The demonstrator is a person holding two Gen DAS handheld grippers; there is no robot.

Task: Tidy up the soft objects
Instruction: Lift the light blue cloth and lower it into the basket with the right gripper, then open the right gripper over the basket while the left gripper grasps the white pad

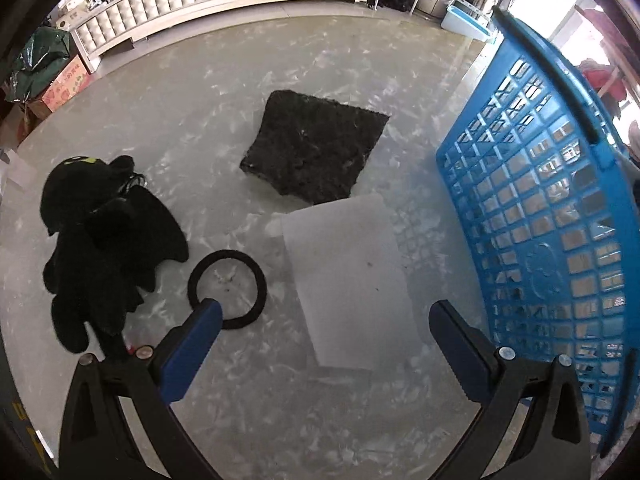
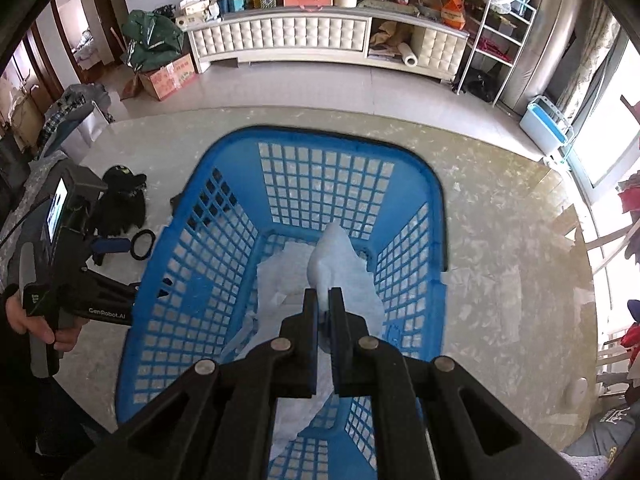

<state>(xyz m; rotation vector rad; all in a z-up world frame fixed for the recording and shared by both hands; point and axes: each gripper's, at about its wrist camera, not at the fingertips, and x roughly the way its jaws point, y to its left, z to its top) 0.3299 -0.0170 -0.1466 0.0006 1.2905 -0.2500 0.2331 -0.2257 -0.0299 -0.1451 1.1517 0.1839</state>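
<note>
In the left wrist view my left gripper [image 1: 324, 320] is open and empty above the table, over a flat white sheet [image 1: 348, 280]. A black hair band [image 1: 227, 288] lies by its left finger, a black plush toy [image 1: 108, 248] sits at the left, and a dark fuzzy square pad [image 1: 316, 146] lies beyond. The blue basket [image 1: 540, 220] stands at the right. In the right wrist view my right gripper [image 2: 323, 294] is shut on a white cloth [image 2: 340, 268] and holds it inside the blue basket [image 2: 224, 208], over another white cloth [image 2: 276, 276] on its bottom.
The round marble table [image 2: 500, 240] carries everything; its edge curves behind the basket. A white padded cabinet [image 2: 320, 40], a cardboard box [image 2: 168, 76], a wire shelf [image 2: 496, 40] and a light blue bin [image 2: 546, 128] stand on the floor beyond.
</note>
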